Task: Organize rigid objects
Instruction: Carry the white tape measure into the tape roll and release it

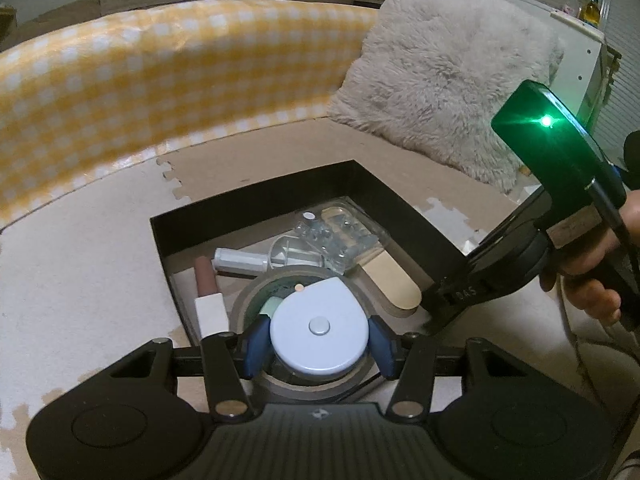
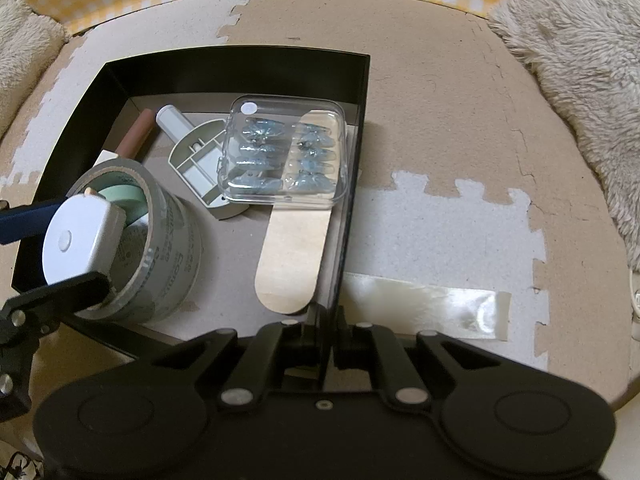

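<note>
Reading "DAS" on right gripper (image 1: pixel 440 312) clamping black box (image 1: pixel 256 188) wall.

Left wrist cam is angled down and forward, close over the near corner of the black box (image 1: pixel 256 204), with the yellow checked cloth (image 1: pixel 140 80) and a fluffy cushion (image 1: pixel 448 80) seen beyond. Right wrist cam is pitched steeper, almost overhead, at the box's right wall (image 2: pixel 352 200). Box interior and the tape roll (image 2: pixel 168 240) are shared by the 2 views.
</note>
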Available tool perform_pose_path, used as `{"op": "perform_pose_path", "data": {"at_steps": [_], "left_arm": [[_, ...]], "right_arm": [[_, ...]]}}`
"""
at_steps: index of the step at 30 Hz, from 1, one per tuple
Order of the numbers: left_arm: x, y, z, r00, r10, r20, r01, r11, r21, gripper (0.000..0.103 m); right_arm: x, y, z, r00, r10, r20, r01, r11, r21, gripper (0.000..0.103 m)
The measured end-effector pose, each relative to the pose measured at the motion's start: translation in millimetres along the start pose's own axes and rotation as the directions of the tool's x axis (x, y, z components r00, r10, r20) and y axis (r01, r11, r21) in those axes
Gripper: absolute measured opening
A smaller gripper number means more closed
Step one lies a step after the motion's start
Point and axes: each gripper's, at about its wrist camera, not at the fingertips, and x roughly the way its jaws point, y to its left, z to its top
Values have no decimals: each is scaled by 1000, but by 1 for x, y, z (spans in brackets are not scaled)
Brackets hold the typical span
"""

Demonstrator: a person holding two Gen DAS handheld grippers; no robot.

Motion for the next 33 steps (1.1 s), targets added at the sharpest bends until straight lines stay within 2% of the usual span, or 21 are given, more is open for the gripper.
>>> {"op": "perform_pose_path", "data": {"at_steps": [2,7,9,27,33], "left_arm": [[0,0,0,1000,-9,-1,9,1000,-14,76],[-1,-1,0,1000,-22,-14,21,1000,-21,79],[-2,-1,0,999,-28,-20,28,999,-30,84],[-18,-6,0,999,1,-37,-3,998,-59,103],[-26,-4,-2,999,4,-39,-7,996,-92,103]], "right_arm": [[0,0,0,1000,0,0,0,1000,0,7],[0,-1,0,1000,0,0,0,1000,0,7],[0,-1,0,1000,0,0,0,1000,-1,7],[0,-1,0,1000,0,0,0,1000,-2,7],[-1,-2,0,1000,-2,8,2,1000,2,8]]}}
